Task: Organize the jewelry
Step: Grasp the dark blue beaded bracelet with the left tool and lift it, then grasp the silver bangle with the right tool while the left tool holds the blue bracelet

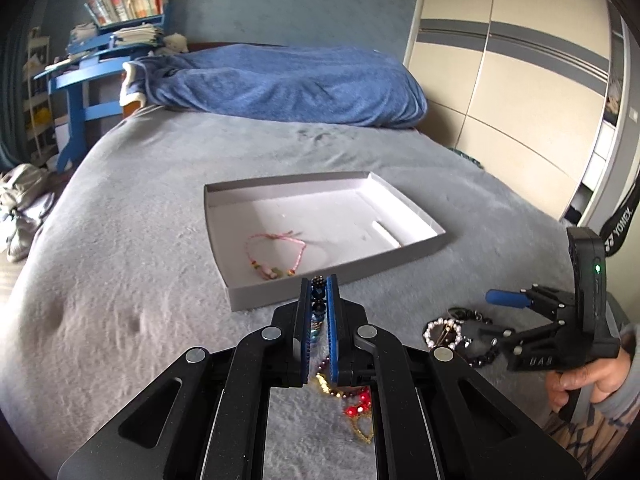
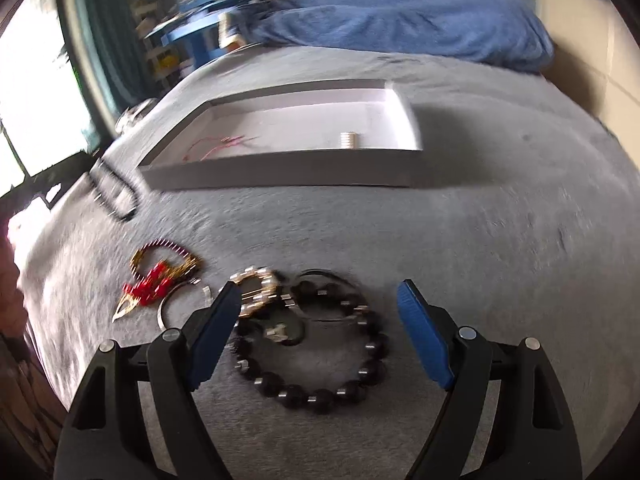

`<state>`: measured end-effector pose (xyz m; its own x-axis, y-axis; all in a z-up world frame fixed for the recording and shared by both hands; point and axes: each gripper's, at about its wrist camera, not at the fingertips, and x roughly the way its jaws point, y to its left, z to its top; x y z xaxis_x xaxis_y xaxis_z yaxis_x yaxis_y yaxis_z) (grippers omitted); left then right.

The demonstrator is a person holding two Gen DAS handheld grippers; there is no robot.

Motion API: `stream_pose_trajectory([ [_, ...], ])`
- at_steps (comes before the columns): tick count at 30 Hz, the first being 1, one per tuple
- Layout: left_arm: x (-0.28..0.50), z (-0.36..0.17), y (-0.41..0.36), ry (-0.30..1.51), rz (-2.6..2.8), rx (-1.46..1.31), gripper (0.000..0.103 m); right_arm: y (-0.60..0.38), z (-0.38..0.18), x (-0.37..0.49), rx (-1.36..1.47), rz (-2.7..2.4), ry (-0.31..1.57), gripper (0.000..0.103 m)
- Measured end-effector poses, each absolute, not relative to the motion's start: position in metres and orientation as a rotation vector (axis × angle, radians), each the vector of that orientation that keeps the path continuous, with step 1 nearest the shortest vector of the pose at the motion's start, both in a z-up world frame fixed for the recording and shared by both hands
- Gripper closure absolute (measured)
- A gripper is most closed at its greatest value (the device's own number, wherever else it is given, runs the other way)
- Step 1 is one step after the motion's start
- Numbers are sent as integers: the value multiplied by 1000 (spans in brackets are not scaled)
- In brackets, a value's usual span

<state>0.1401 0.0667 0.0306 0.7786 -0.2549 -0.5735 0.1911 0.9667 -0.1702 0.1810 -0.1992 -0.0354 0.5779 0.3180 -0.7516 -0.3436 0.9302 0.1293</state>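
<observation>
A: What is the left hand-held gripper (image 1: pixel 319 312) doing?

B: Its blue pads are pressed together on a dark beaded bracelet (image 1: pixel 318 300); the beads stack between the pads and the rest hangs below them. Just beyond its tips sits the shallow grey box (image 1: pixel 224 240) on the grey bed (image 1: pixel 120 280).

A: Anything in the box?

B: A pink cord bracelet (image 1: pixel 276 254) with small coloured beads lies at the near left of it, and a small pale roll (image 2: pixel 349 138) lies toward the right side.

A: And the right hand-held gripper (image 2: pixel 320 332)?

B: Spread wide, pinching nothing. A hand (image 1: pixel 588 384) holds it low over the bed. Between and just ahead of its fingers lies a black bead bracelet (image 2: pixel 360 364), with a pearl bracelet (image 2: pixel 256 284) touching its left finger's tip in the picture.

A: What else is near it?

B: To its left, a red and gold piece (image 2: pixel 156 280) lies on the bed. That view is blurred, so finer detail is hard to tell.
</observation>
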Motion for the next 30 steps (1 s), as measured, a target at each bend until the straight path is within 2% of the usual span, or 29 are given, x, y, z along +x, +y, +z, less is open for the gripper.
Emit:
stream_pose_trajectory([
  [16,140,28,60,647,-257,-90,95,-202,-54,199,48,416,948,45],
  [22,141,27,58,651,-263,-86,95,-199,-53,195,54,444,956,49],
  [24,141,26,56,653,-266,-83,95,-199,-53,196,51,447,954,55],
  [30,142,26,56,651,-265,-82,95,-198,-51,198,43,446,940,55],
])
